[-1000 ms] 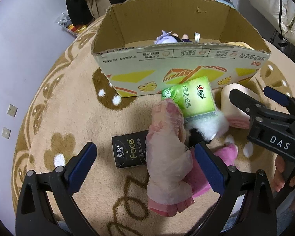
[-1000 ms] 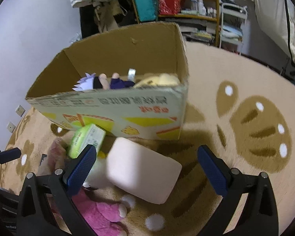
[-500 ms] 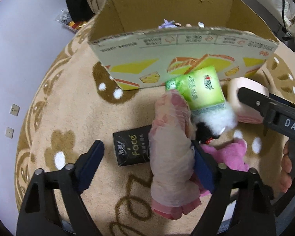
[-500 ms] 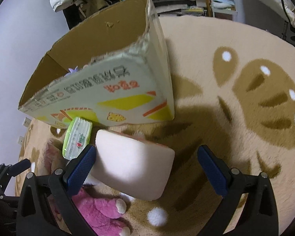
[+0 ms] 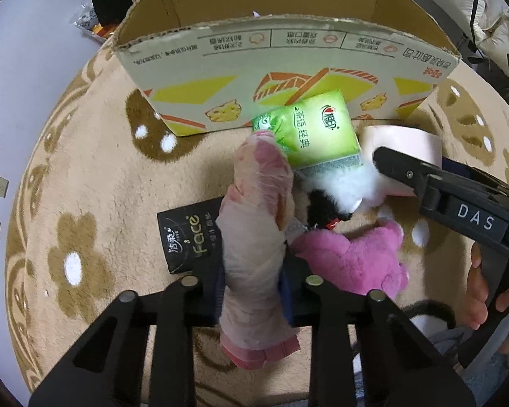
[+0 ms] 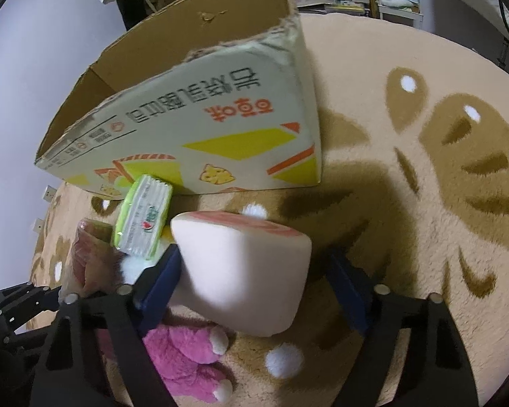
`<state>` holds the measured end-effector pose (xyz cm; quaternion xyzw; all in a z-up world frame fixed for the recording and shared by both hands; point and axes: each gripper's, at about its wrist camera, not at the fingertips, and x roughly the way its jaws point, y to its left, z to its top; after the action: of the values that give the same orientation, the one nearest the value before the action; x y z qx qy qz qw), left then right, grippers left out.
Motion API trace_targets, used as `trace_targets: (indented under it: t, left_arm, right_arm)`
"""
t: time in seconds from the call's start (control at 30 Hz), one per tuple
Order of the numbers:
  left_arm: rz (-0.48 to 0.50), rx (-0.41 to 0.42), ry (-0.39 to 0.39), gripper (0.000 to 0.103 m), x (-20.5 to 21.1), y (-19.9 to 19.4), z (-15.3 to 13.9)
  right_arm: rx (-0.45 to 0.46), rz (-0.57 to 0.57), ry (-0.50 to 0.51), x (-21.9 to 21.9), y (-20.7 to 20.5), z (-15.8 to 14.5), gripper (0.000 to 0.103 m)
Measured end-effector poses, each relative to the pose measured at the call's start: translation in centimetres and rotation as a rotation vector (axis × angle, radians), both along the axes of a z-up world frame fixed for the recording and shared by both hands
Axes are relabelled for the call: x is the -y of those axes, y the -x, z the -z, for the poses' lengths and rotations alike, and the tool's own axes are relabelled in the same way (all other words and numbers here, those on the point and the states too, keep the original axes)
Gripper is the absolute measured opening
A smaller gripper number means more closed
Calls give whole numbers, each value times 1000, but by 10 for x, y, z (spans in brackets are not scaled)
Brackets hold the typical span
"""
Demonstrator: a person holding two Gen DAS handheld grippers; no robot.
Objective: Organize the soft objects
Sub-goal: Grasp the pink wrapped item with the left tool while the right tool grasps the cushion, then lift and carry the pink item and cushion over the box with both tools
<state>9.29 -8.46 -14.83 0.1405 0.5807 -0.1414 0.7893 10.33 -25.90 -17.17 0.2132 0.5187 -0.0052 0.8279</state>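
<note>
Our left gripper (image 5: 252, 288) has closed since a second ago and is now clamped on the pale pink plush roll (image 5: 256, 237). Our right gripper (image 6: 251, 278) has narrowed too, one pad against the pink foam block (image 6: 241, 271), the other seemingly just off it. Just beyond lie the green tissue pack (image 5: 308, 132), the black tissue pack (image 5: 186, 234) and a magenta plush toy (image 5: 353, 257) on the rug (image 5: 85, 169). The cardboard box (image 5: 288, 54) stands behind them. We judge both grasps nearly ready for lifting into it.
</note>
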Motion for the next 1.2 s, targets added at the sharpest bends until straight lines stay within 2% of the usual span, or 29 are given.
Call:
trace_targets:
  t: [0.03, 0.3, 0.67, 1.0, 1.2]
  left_arm:
    - [-2, 2, 4, 19, 0, 0, -1]
    - [-24, 20, 41, 16, -8, -2, -11]
    - [-39, 124, 108, 16, -18, 11, -48]
    - [-66, 226, 165, 16, -33, 27, -77]
    - [-76, 319, 198, 16, -41, 34, -98]
  right_arm:
    - [3, -6, -7, -2, -1, 0, 70]
    - [35, -39, 37, -16, 3, -8, 55]
    - [76, -28, 83, -15, 24, -29, 50]
    - [202, -12, 137, -20, 53, -73, 48]
    - [319, 9, 181, -18, 66, -104, 48]
